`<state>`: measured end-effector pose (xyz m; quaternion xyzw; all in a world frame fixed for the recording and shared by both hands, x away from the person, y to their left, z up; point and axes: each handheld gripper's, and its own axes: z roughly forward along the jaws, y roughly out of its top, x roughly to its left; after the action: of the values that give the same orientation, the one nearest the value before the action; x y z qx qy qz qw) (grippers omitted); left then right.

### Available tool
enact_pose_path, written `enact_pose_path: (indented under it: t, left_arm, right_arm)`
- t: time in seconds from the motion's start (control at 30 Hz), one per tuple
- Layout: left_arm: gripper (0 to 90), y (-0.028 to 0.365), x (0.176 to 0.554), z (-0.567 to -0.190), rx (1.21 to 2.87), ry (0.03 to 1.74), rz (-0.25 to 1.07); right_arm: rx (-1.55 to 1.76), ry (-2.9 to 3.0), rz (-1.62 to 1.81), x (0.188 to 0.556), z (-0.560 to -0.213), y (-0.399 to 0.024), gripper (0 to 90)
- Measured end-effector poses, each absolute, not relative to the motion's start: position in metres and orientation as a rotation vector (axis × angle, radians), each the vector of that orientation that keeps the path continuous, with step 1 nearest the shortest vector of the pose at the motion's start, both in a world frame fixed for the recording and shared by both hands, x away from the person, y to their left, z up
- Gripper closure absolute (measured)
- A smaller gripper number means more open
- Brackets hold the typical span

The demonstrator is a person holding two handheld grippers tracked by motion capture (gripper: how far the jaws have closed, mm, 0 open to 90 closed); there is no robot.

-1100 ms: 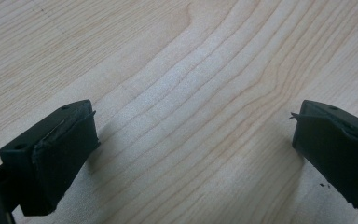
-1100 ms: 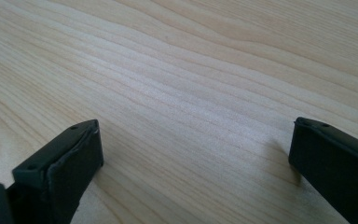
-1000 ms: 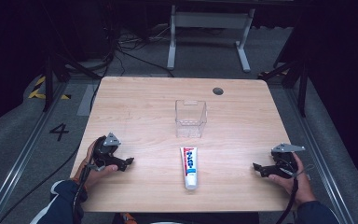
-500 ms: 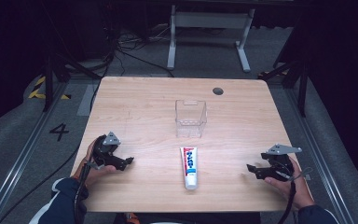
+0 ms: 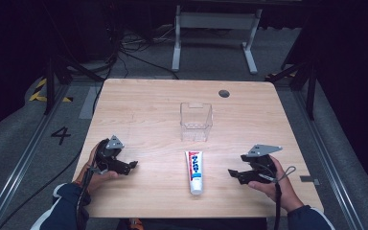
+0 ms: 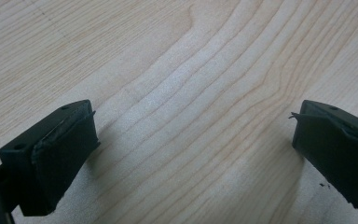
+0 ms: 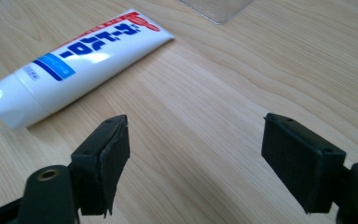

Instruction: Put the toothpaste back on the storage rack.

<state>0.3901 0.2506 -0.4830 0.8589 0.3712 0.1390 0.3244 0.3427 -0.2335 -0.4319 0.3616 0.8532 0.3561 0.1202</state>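
Toothpaste tube [image 5: 195, 171], white, red-and-blue print

Light wood-grain rectangular table with rounded corners [image 5: 139, 103] stands on a grey carpeted floor [image 5: 24, 139]. A round dark cable port [image 5: 224, 93] sits near the table's far edge. A metal floor rail [image 5: 17, 172] runs along the left side, with a painted numeral 4 [image 5: 61, 135] beside it. Yellow-black hazard tape [image 5: 40, 91] marks the floor farther back. A white metal stand frame [image 5: 213, 28] is behind the table; loose black cables [image 5: 124, 45] lie left of it. Surroundings are dark; light falls on the table.
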Motion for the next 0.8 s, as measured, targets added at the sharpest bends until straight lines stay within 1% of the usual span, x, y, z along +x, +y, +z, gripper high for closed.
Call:
enact_pose_path:
  t: [0.27, 0.8]
  left_arm:
    - [0.2, 0.251, 0.390, -0.483, 2.254, 0.972, 0.363]
    - [0.3, 0.250, 0.389, -0.483, 2.253, 0.988, 0.357]
  right_arm:
    - [0.943, 2.576, 1.018, 0.341, -0.434, -0.194, 23.8]
    - [0.876, 2.624, 1.029, 0.348, -0.433, -0.146, 23.8]
